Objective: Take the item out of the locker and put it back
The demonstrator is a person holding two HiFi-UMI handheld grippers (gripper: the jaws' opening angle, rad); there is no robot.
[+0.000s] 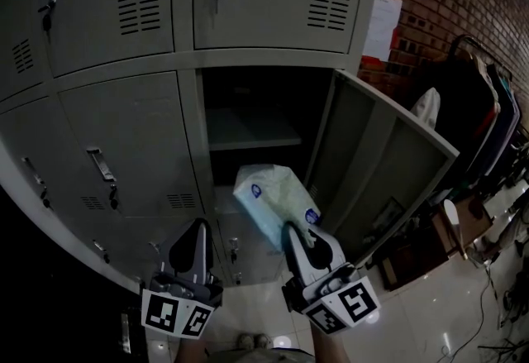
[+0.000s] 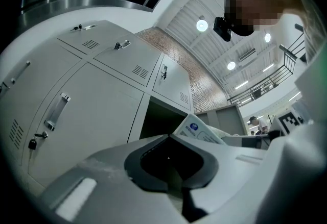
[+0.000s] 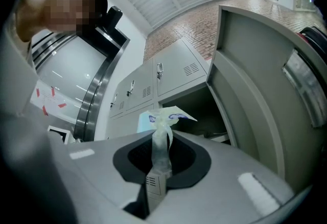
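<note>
Right now the white packet (image 1: 277, 204) hangs at the mouth of the open compartment (image 1: 256, 105), below its inner shelf (image 1: 252, 138), and your right gripper (image 1: 295, 241) is clenched on a thin twisted edge of its plastic, with the bulk of the packet standing above the jaws. On the packet's left runs the compartment's upright frame edge; on its right the open door (image 1: 372, 163) swings out towards you, its inner face near the packet, so the free room is the dark opening above and behind the packet. Your left gripper (image 1: 198, 239) sits lower left, its jaws together on nothing, apart from the packet and in front of the closed lockers (image 1: 132, 146). Farther right, past the door's outer edge, a clothes rack (image 1: 488, 121) stands on the pale floor (image 1: 430, 303).
</note>
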